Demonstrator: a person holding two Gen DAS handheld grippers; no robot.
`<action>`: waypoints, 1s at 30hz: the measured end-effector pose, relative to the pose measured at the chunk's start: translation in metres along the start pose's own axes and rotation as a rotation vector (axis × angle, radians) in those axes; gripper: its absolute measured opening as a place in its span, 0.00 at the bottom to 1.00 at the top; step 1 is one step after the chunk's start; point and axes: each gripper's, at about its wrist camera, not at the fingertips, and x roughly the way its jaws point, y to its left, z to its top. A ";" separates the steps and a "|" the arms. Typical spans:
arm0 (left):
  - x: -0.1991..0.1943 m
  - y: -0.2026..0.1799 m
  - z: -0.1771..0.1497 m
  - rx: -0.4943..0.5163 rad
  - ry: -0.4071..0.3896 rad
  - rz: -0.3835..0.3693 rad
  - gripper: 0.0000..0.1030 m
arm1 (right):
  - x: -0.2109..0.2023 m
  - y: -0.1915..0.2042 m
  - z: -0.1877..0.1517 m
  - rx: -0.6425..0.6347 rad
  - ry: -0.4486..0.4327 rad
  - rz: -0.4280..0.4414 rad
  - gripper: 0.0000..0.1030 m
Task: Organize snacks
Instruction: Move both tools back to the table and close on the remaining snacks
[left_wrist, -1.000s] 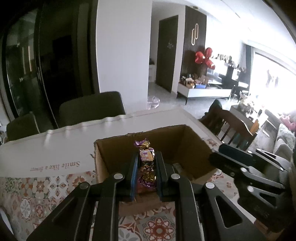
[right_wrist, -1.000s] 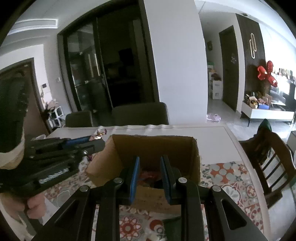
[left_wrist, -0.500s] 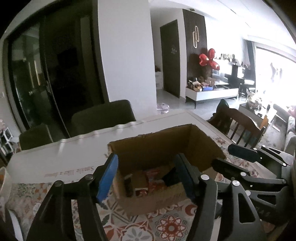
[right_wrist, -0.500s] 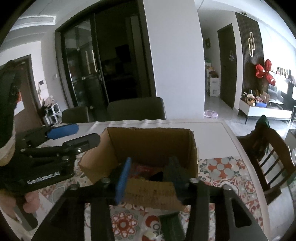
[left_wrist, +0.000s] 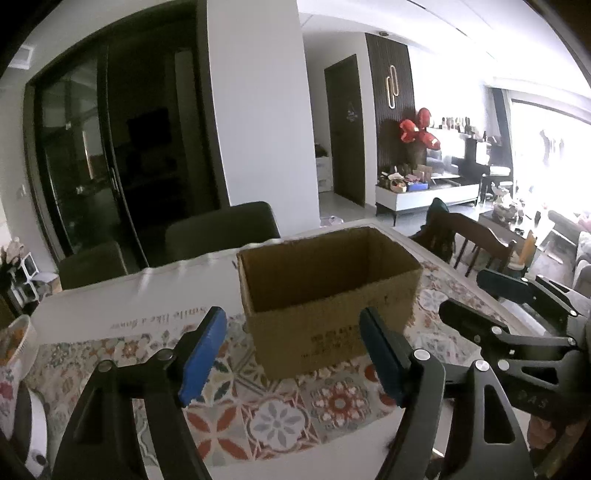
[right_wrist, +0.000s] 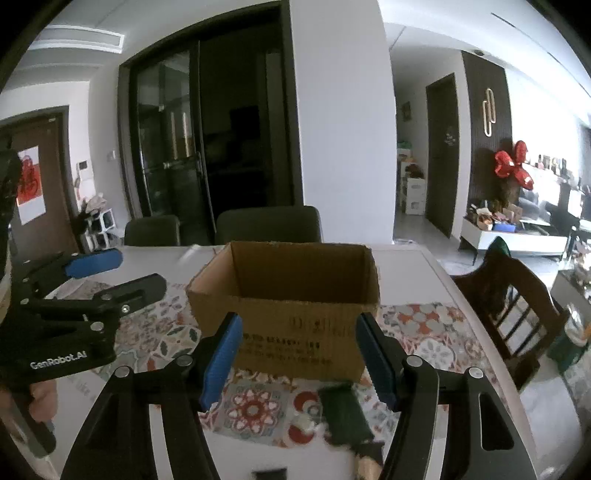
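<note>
with both grippers empty, the next snack waits

while the cardboard box (left_wrist: 328, 295) stands open on the patterned tablecloth (left_wrist: 280, 417), the left gripper (left_wrist: 295, 354) and right gripper (right_wrist: 297, 354) hover just short of its near wall, jaws spread wide, holding nothing. this looks like the gap between one drop and the next pick. a dark green packet (right_wrist: 345, 413) lies on the cloth just below the right gripper, near the box; judging by that, the next move calls for dipping down, closing on it and lifting it over the rim.
</note>
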 end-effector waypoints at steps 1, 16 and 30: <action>-0.004 0.000 -0.005 0.000 0.000 -0.003 0.72 | -0.004 0.001 -0.003 0.001 -0.006 -0.002 0.63; -0.034 -0.004 -0.092 0.004 0.110 -0.020 0.72 | -0.033 0.023 -0.068 -0.036 0.077 0.002 0.63; -0.023 -0.016 -0.154 -0.013 0.252 -0.065 0.72 | -0.020 0.024 -0.133 -0.011 0.260 0.033 0.63</action>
